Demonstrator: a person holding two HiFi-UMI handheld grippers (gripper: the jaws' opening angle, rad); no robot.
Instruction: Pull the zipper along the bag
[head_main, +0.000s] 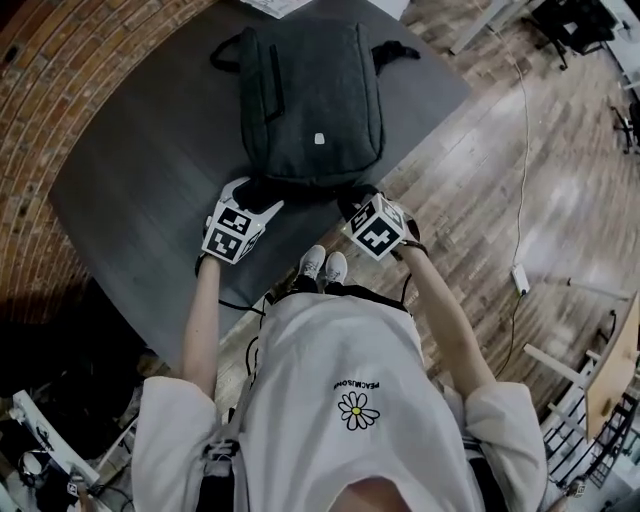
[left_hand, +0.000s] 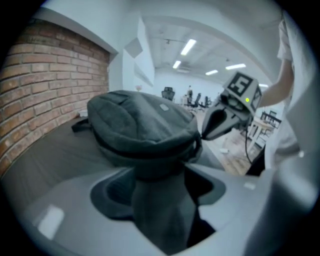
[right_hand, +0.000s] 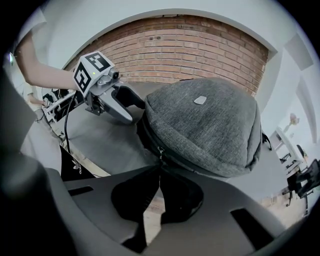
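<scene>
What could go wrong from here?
Left gripper jaws stand open around a fold of the bag, not clamping: the bag may drag with the pull. Right gripper pinches only the zipper pull at its jaw tips: it may slip out. The bag lies at the table edge: it could slide off.

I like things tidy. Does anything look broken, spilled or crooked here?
Nothing stands out. The bag lies flat on the table, and no tear or spill shows. The right claw is shut on the zipper pull. The left claw is open around a fold of the bag.
</scene>
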